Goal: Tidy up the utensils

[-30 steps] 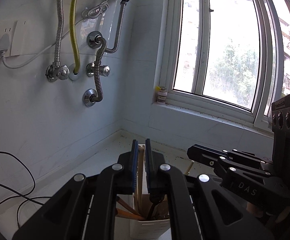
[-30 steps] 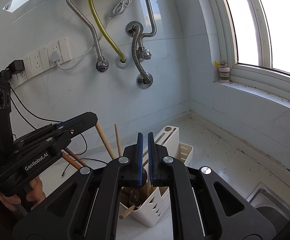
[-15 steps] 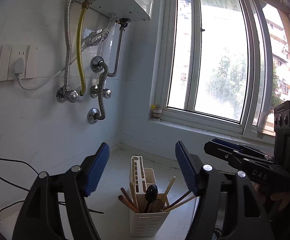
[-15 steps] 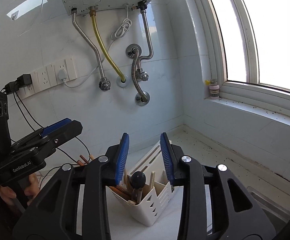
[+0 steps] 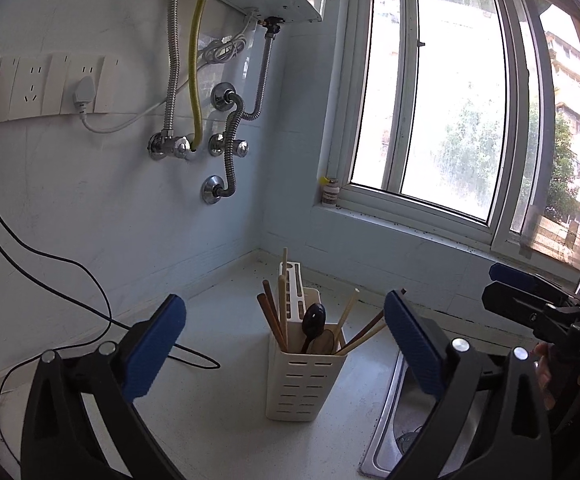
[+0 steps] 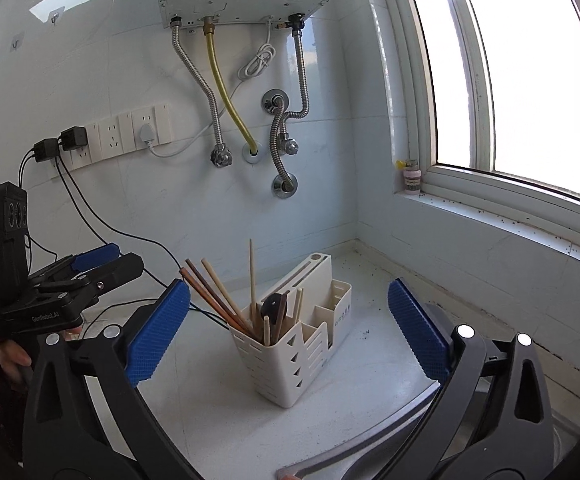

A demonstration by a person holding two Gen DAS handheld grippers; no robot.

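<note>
The white holder (image 6: 297, 344) is seen near the back corner of the worktop (image 6: 210, 420), filled with chopsticks (image 6: 214, 296) and a dark spoon (image 5: 313, 320). The left gripper (image 5: 286, 344) and right gripper (image 6: 290, 336) have just been opened wide; nothing is held. The sorting looks done.

Utensils (image 6: 250, 304) in holder (image 6: 290, 360) — on counter (image 6: 218, 420), sink (image 5: 401, 420) right

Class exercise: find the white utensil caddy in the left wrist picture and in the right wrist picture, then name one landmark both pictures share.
Left wrist: white utensil caddy, lower centre, on the counter beside the sink.
Right wrist: caddy, lower centre, seen corner-on.
Shared landmark: the yellow hose under the water heater.
</note>
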